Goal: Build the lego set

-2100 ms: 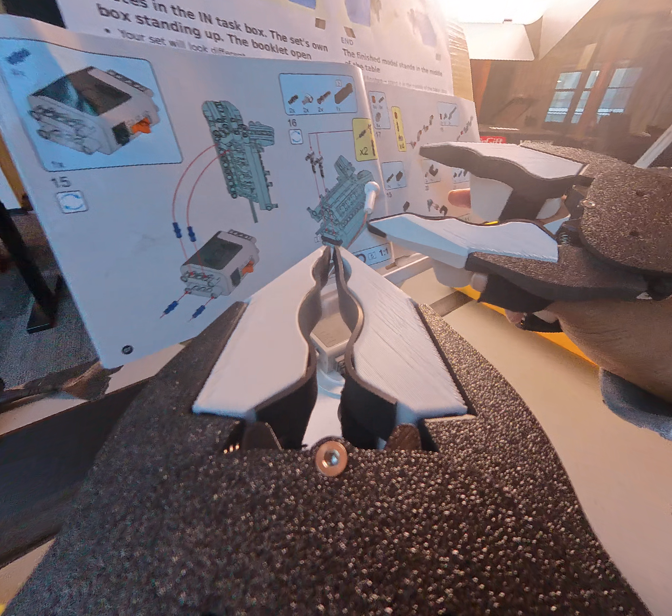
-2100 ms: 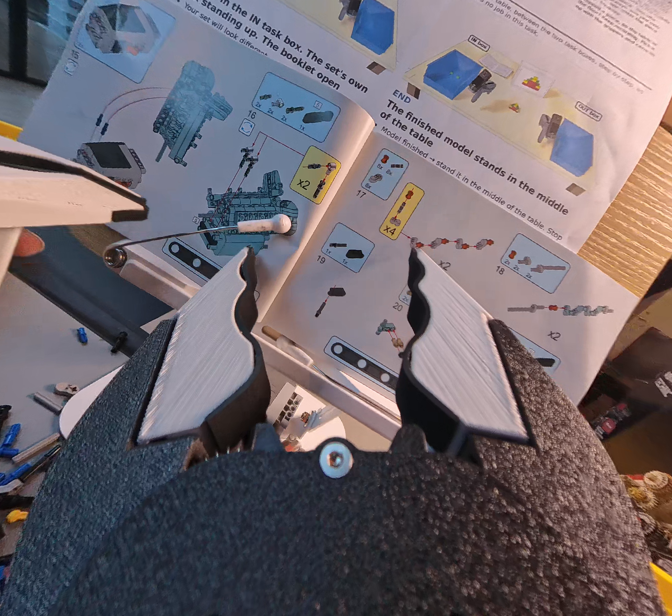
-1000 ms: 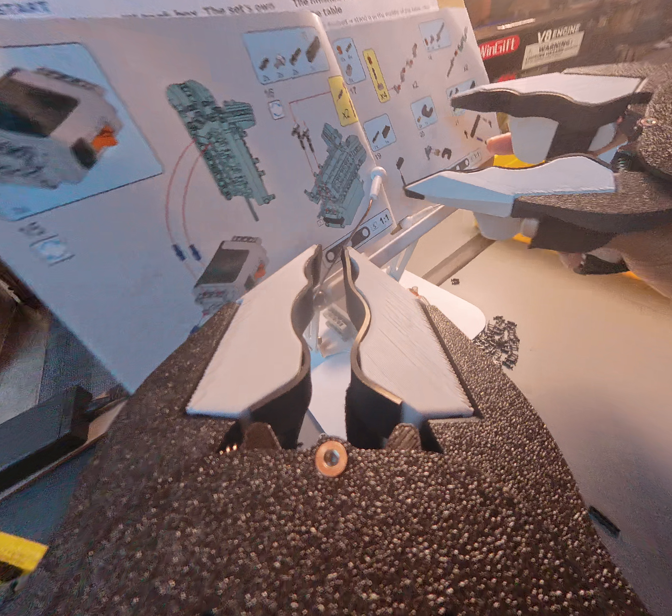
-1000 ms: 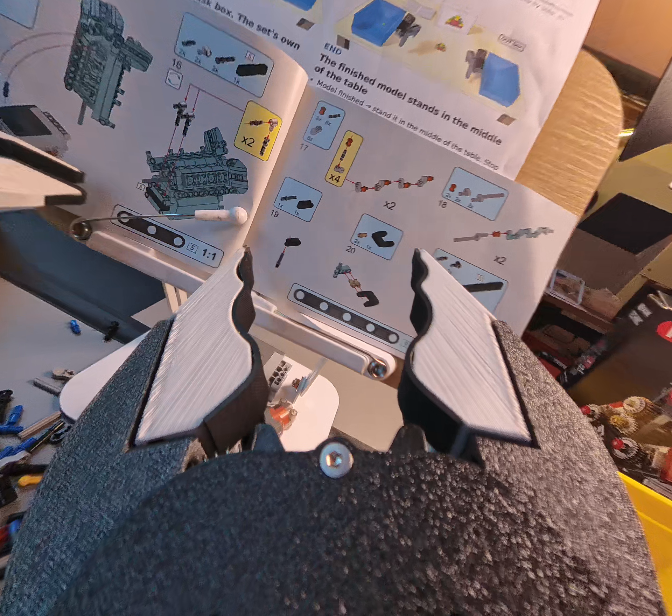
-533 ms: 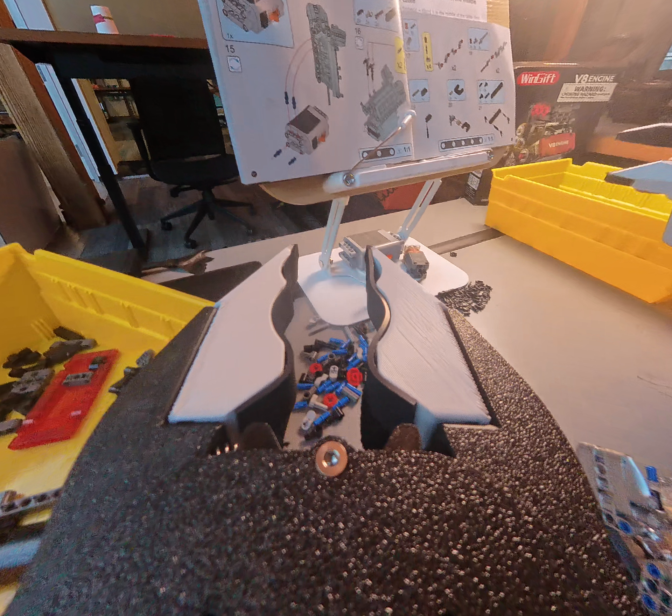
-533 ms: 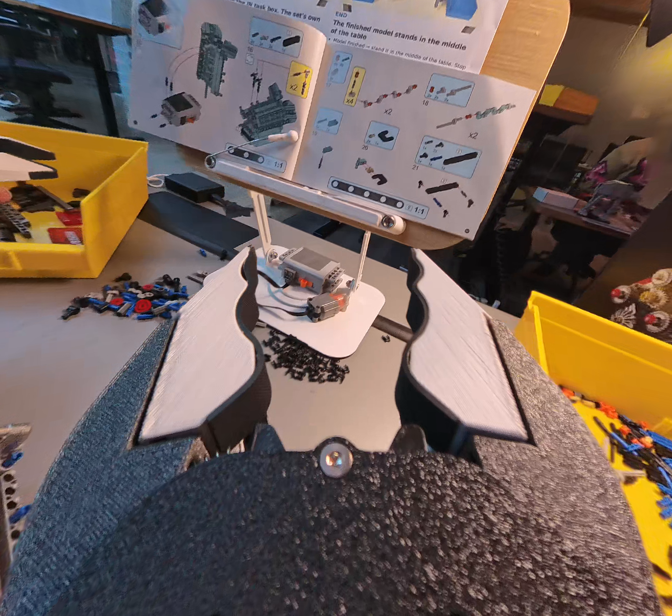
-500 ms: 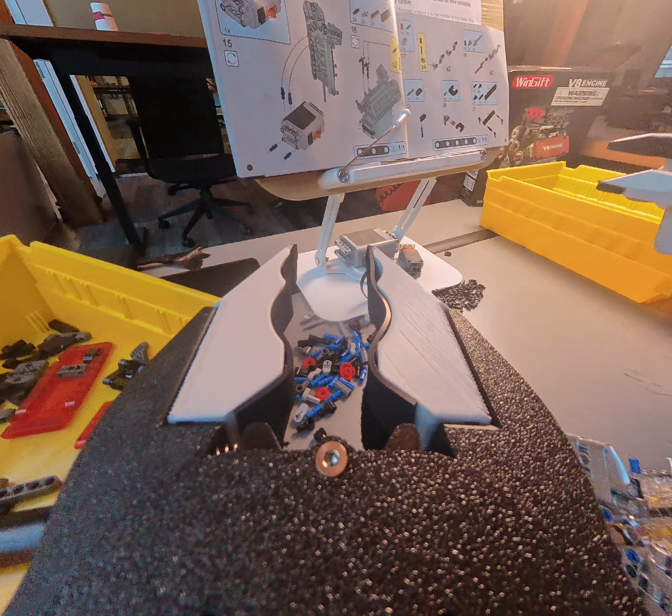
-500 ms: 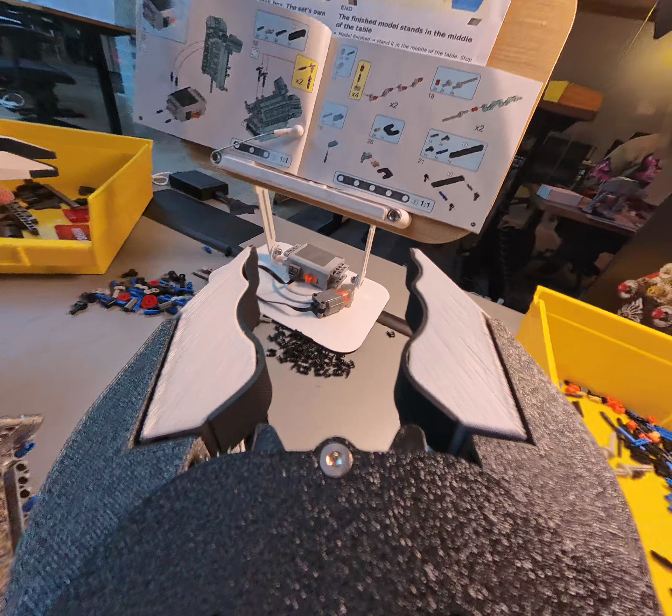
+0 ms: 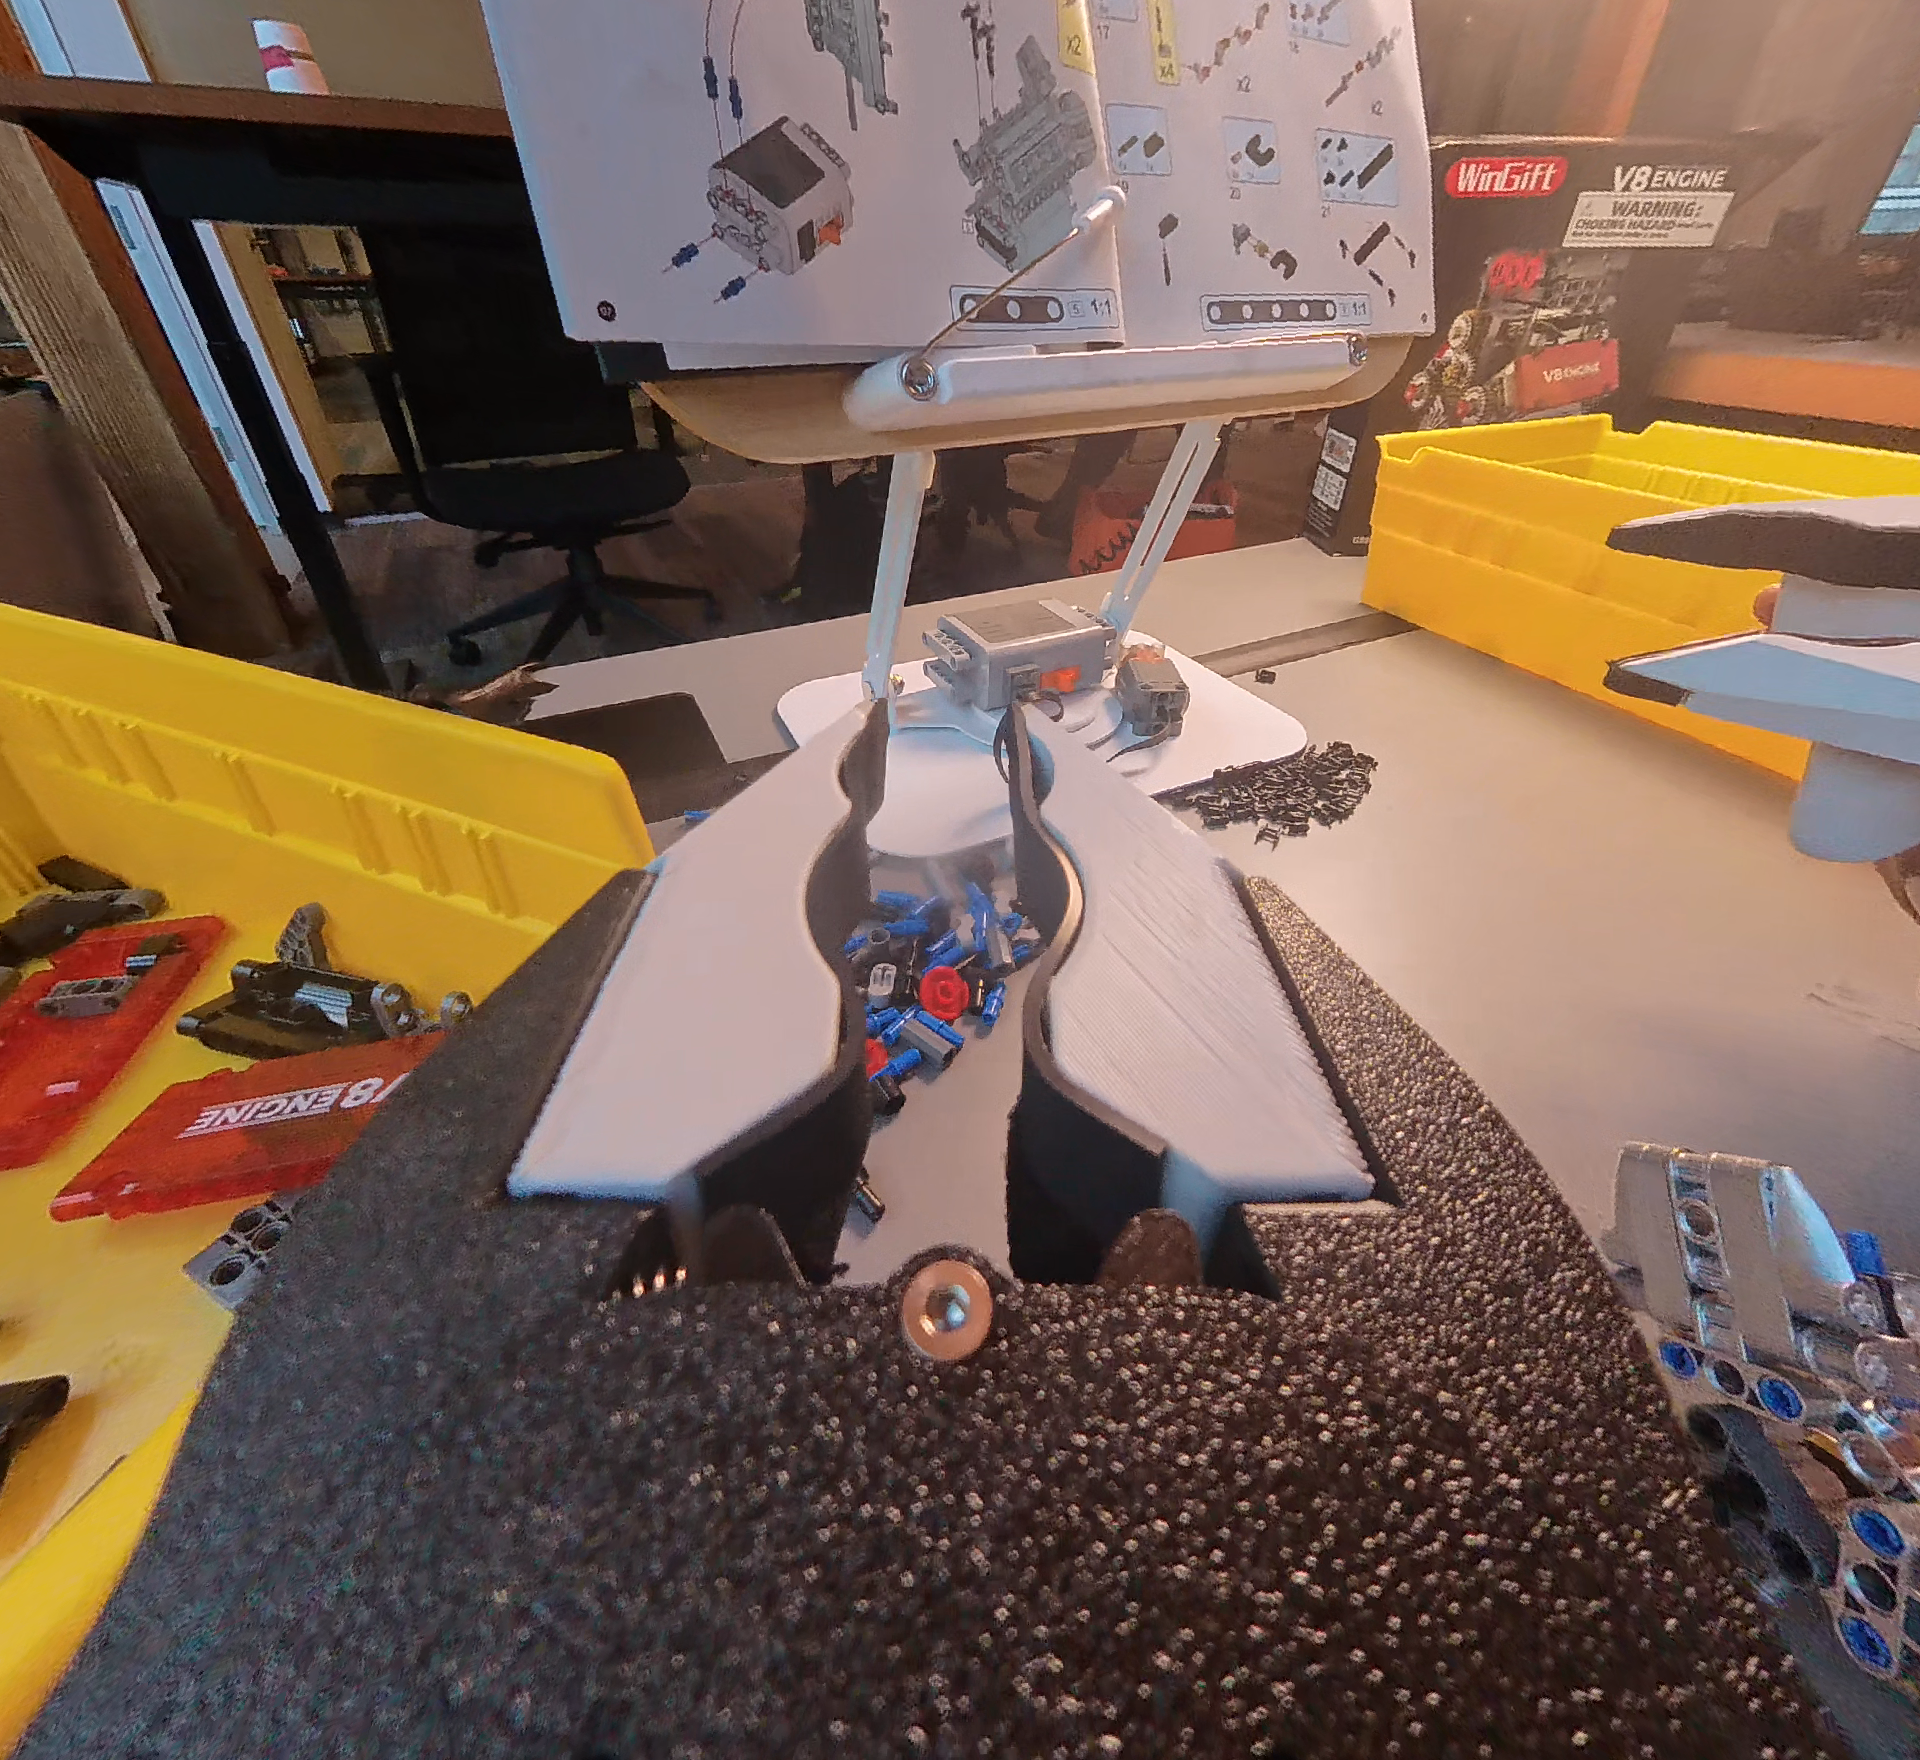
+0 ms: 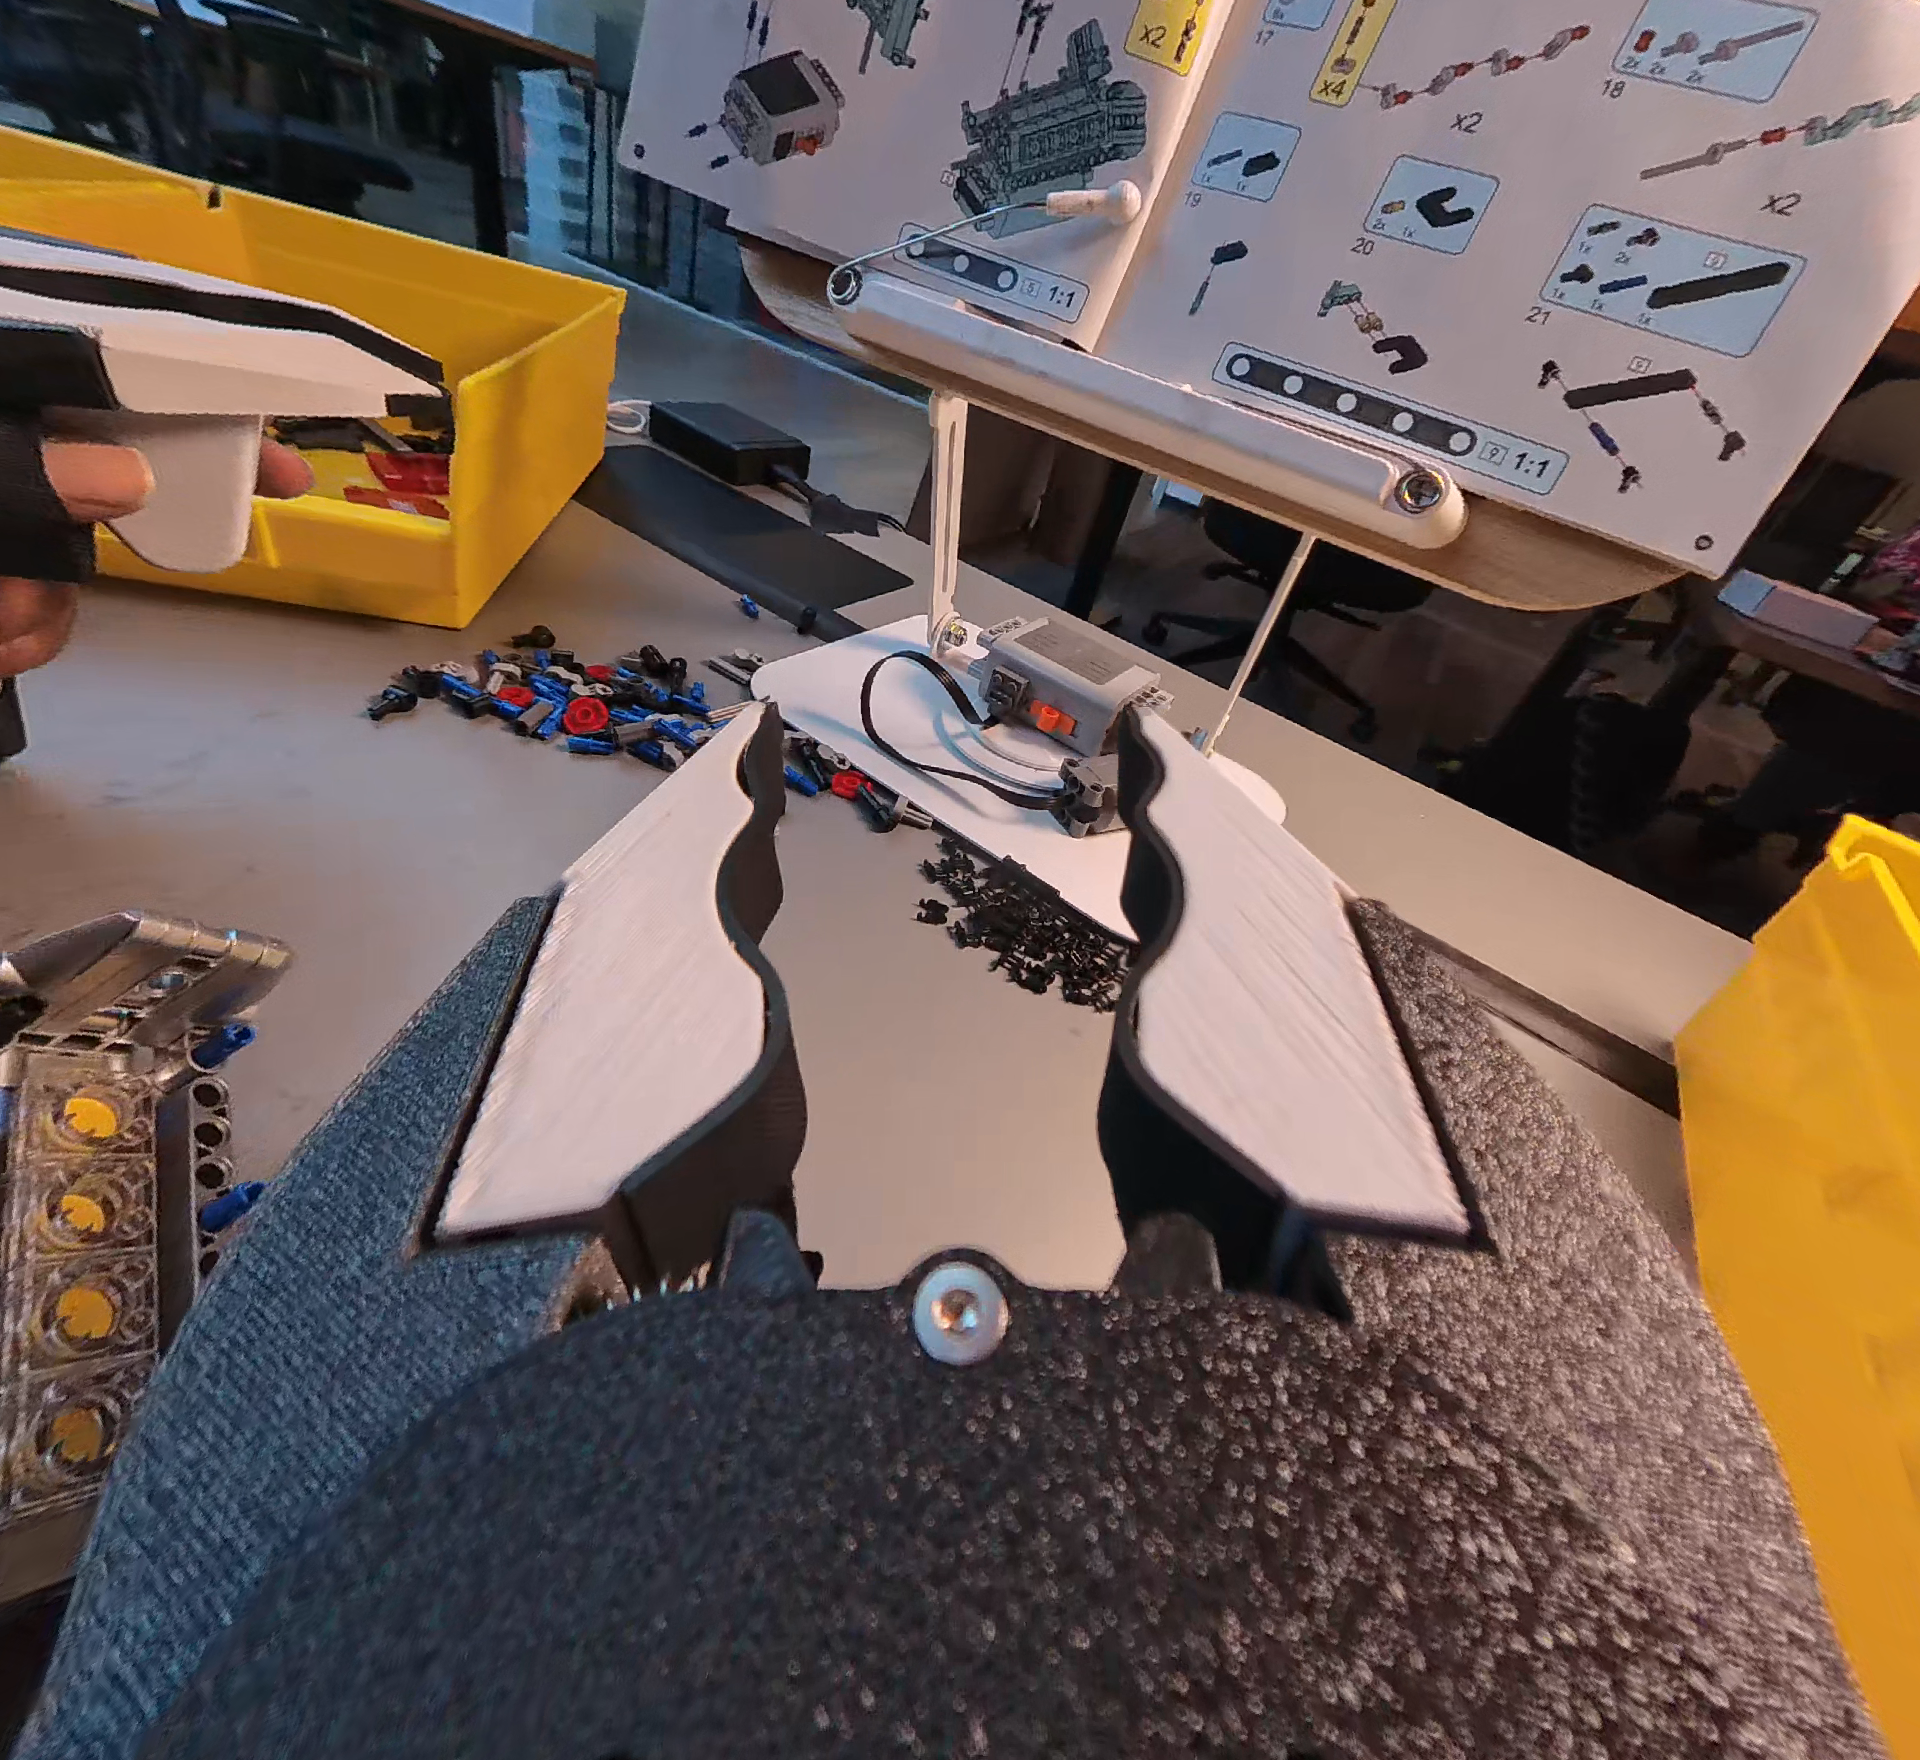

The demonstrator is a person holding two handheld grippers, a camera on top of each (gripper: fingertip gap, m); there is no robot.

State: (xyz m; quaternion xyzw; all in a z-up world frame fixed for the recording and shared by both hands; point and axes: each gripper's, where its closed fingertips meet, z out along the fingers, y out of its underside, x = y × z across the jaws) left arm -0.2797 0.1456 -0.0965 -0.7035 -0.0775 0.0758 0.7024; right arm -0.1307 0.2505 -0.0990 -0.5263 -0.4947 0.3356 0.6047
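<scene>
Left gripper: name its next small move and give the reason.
Probably ease the left gripper down toward the pile of blue, red and grey pins. Its jaws are open and empty, and the pile lies on the table directly between its fingers, nearer than anything else.

left tool (image 9: 943,744) slightly parted, empty, right tool (image 10: 948,744) wide apart, empty

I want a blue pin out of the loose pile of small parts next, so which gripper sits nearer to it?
Left, probably. The left gripper is open and empty, with the mixed pile of blue, red and grey parts showing between its fingers. The right gripper, also open, faces the black pin heap and grey battery box.
</scene>
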